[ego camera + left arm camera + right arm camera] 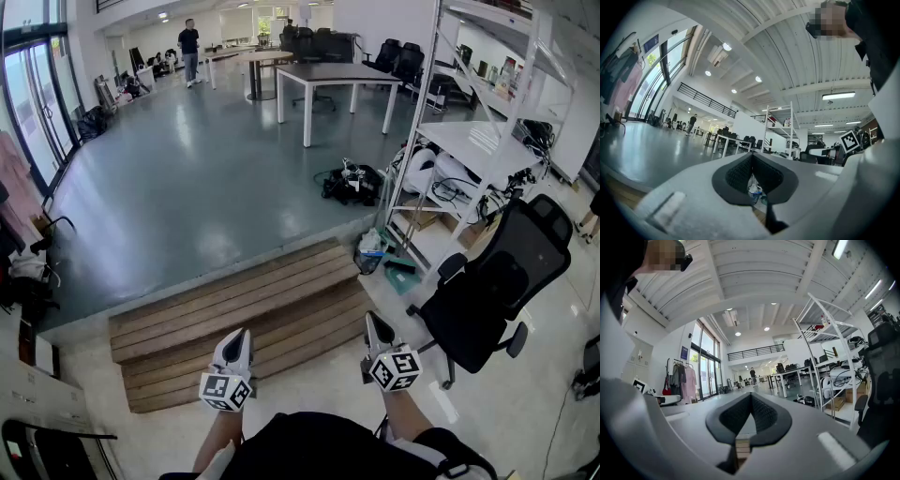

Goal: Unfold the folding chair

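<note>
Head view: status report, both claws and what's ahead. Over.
Left claw shut, empty. Right claw shut, empty. No folding chair made out. Wooden steps just ahead, black office chair at right.

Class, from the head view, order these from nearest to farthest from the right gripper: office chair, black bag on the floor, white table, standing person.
Measured from the right gripper:
1. office chair, close on its right.
2. black bag, ahead, beyond the steps.
3. white table, mid-room.
4. standing person, far end, left.
</note>
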A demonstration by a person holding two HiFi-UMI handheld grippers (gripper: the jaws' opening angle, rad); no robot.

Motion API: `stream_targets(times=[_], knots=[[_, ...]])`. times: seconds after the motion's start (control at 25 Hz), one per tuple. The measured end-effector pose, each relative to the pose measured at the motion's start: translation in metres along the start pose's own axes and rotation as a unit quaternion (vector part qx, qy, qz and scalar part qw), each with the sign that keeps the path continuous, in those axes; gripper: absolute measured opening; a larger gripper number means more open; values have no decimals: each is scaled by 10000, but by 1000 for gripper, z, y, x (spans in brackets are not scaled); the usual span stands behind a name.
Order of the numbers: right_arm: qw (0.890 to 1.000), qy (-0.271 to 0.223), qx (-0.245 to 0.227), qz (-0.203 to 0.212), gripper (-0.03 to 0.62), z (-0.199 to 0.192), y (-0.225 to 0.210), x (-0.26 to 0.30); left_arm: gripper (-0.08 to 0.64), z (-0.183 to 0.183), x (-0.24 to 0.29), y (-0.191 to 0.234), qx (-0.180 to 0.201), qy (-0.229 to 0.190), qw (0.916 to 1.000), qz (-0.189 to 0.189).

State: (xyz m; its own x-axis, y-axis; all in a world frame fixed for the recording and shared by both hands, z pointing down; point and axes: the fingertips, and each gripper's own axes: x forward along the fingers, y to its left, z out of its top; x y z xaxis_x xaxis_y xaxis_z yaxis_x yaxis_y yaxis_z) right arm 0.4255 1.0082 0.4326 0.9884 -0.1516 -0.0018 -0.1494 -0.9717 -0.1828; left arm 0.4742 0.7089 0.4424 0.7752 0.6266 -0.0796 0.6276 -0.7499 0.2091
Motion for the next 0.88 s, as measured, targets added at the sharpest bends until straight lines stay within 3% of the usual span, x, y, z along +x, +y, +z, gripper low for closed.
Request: stream_targets(times=[0.64, 0.88], knots=[[10000, -14, 17, -16, 2, 4, -3, -2, 0, -1, -1, 1, -1, 57, 10000, 5], [9992, 286, -199, 216, 3, -9, -7, 4, 0, -3, -2, -6, 58, 71, 9997, 206]])
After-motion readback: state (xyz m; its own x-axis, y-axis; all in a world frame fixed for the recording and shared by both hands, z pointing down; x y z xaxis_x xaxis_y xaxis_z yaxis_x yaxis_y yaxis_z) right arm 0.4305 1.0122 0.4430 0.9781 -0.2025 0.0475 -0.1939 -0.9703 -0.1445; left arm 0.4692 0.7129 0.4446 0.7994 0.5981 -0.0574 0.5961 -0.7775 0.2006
